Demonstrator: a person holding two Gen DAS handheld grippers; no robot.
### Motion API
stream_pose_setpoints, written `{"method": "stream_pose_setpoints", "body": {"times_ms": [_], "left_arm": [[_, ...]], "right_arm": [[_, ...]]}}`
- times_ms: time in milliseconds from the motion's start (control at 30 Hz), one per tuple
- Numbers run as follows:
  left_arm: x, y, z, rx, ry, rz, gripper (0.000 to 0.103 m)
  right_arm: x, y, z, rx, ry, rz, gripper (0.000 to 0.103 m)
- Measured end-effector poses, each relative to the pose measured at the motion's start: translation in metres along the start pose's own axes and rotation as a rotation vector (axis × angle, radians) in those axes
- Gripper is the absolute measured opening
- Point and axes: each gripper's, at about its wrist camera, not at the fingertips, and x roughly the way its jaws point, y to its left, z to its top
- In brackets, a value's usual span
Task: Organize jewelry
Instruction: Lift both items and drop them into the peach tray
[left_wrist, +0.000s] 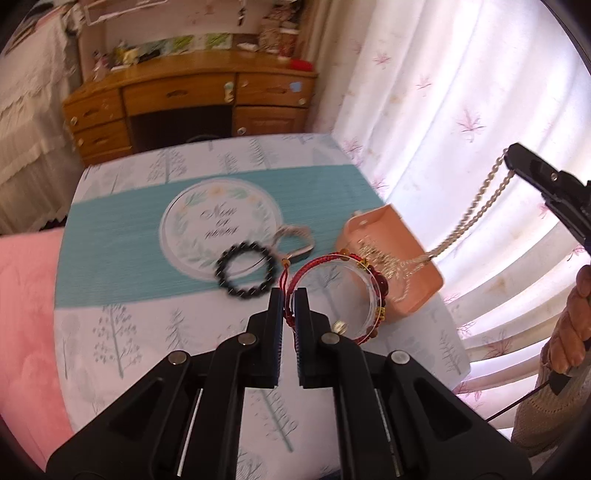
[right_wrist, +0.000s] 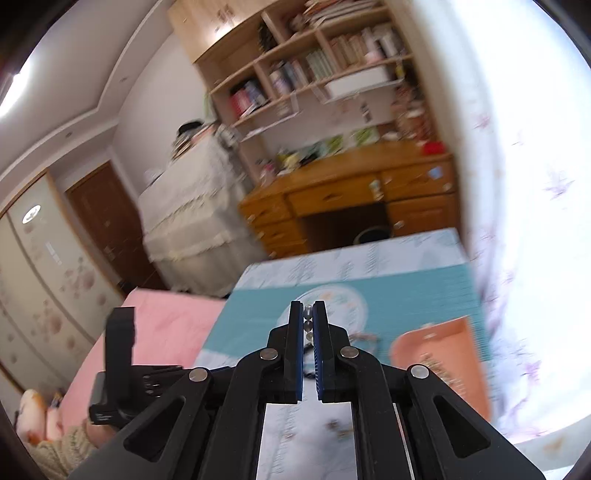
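Note:
My left gripper (left_wrist: 290, 295) is shut on a red braided cord bracelet (left_wrist: 314, 271) with dark red and gold beads, held above the table beside a peach tray (left_wrist: 421, 291). My right gripper (left_wrist: 511, 157), high at the right, is shut on a silver chain necklace (left_wrist: 476, 206) that hangs down into the tray, where more chain lies heaped. In the right wrist view the chain's links (right_wrist: 307, 325) show between the closed jaws of the right gripper (right_wrist: 307, 308), and the tray (right_wrist: 465, 354) lies below right. A black bead bracelet (left_wrist: 245, 271) and a silver bangle (left_wrist: 295, 240) lie on the cloth.
The table carries a tree-print cloth (left_wrist: 147, 332) with a teal band and a round white emblem (left_wrist: 218, 225). A pink bed (left_wrist: 22, 314) lies left. A wooden desk (left_wrist: 192, 99) stands behind. A white curtain (left_wrist: 461, 92) hangs at the right. The left handle (right_wrist: 118, 369) shows lower left.

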Motion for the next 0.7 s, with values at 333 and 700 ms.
{"method": "stream_pose_setpoints", "body": {"times_ms": [333,700], "left_arm": [[0.072,-0.105,0.061,0.118,0.035,-0.084,0.004],[0.221,-0.153,0.056,0.144,0.172,-0.036,0.004]], "right_arm": [[-0.013,-0.101,-0.015,0.139,0.014,-0.135,0.004],[0.047,-0.184,-0.089,0.27,0.173,-0.172,0.004]]}}
